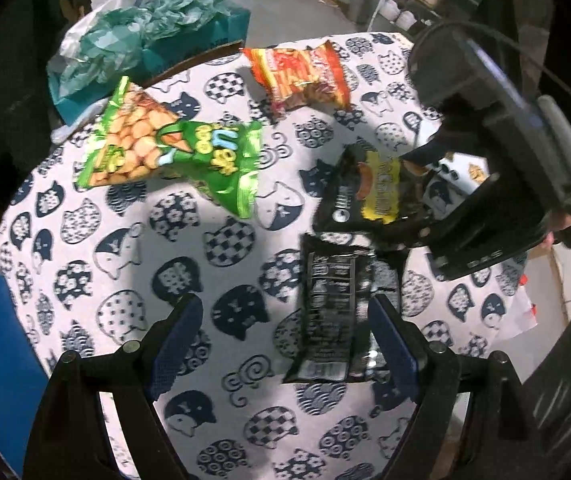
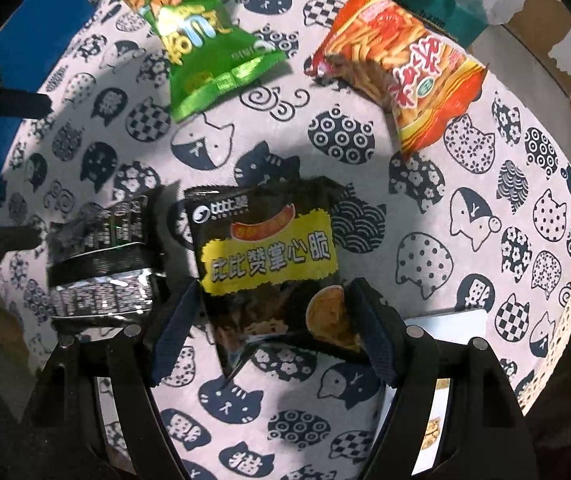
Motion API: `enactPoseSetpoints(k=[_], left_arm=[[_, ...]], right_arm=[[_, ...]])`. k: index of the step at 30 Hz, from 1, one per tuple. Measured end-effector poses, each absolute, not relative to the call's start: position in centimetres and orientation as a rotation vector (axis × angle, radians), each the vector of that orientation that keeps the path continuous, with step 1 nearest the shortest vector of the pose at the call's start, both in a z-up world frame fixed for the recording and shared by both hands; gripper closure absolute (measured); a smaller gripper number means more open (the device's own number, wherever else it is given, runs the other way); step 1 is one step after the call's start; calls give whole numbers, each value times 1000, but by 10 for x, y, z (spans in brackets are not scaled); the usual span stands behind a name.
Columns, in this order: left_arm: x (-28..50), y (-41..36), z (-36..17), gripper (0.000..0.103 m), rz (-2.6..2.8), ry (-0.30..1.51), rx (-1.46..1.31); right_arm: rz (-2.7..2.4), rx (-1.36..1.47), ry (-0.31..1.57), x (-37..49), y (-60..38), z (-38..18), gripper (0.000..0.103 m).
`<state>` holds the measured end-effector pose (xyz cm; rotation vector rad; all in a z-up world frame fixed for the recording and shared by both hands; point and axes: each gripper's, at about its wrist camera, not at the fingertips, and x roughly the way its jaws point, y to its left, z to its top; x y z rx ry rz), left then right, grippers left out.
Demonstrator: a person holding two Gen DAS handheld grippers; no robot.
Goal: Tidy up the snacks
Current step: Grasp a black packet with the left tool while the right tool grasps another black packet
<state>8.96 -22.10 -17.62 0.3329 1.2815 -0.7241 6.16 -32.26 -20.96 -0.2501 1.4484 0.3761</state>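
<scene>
Snacks on cloth (image 2: 445,184): right gripper (image 2: 273,328) spread around yellow-label pack (image 2: 265,248), left gripper (image 1: 285,344) spread beside black pack (image 1: 337,312). Risk: crinkly film slipping, or crushed chips.

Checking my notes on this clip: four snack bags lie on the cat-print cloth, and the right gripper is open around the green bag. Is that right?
Not quite. The right gripper is open around the black bag with the yellow label, not the green bag, which lies farther off near the cloth's far edge. The right wrist view shows this. The rest stands: four bags, counting the orange bag and the plain black bag.
</scene>
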Motion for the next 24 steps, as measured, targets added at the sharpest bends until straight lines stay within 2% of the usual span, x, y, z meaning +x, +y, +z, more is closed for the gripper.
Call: enactPoseSetpoints(k=[3,6,13,24], left_arm=[[87,-227,-180,17,-756,1297,302],[82,-231,-186,17,-786,1320,271],[65,-245,-201,17,-824,1363,271],[50,-274,-227,16,-780,1360,449]], right_arm=[[375,-246,1453,61,-320,-217,28],[384,-203,1459,60,-324,-220,41],[350,-74,1406,61,-356,-195,41],[264,74,1352,37,-398,-167,41]])
